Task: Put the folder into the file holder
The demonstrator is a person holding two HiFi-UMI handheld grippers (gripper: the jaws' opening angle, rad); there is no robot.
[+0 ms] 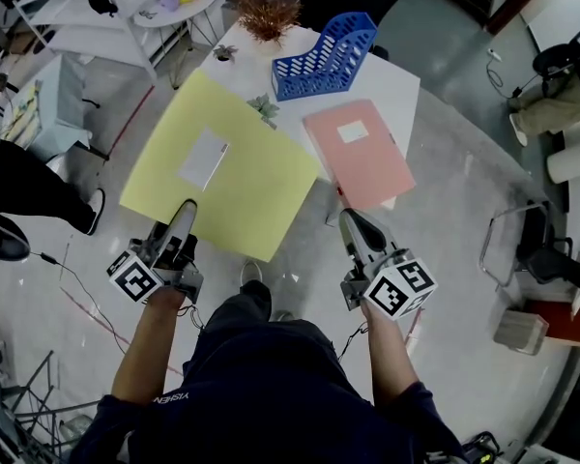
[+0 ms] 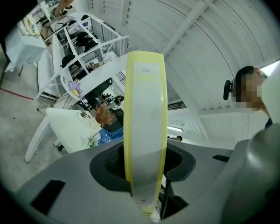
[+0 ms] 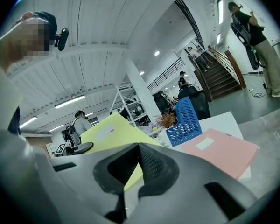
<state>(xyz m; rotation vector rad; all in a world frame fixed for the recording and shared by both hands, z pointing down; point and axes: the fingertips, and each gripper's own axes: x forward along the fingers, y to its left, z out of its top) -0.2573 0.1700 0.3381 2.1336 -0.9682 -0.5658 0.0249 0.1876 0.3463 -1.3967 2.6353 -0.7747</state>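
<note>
Table (image 1: 396, 90): white, stood at 12 o'clock from the person in the head view; bore the holder and one folder.

Yellow folder (image 1: 246, 177): judged the task's item. Hung level in the air at 11 o'clock, over the table's near-left corner, not yet in the holder. Kept flat and gripped by its near edge, probably for carrying across before being tipped upright for a slot.

Pink folder (image 1: 360, 158): lay flat on the table at 5 o'clock of the holder, near end jutting past the table edge; untouched by either tool.

File holder (image 1: 326, 54): blue, perforated, sat toward the table's far side, at 1 o'clock of the yellow folder and well apart from it.

Left tool (image 1: 187, 207): clamped on the yellow folder's near edge, seen edge-on between the pads in the left gripper view.

Right tool (image 1: 348, 217): closed on nothing, at 6 o'clock of the pink folder, clear of both folders; judged idle, perhaps kept ready to steady the load.

Dried plant (image 1: 267, 13): at 10 o'clock of the holder.

White label on yellow (image 1: 205, 159), white label on pink (image 1: 352, 131): print too small to read. Marker cubes: black-and-white squares only, no lettering.
</note>
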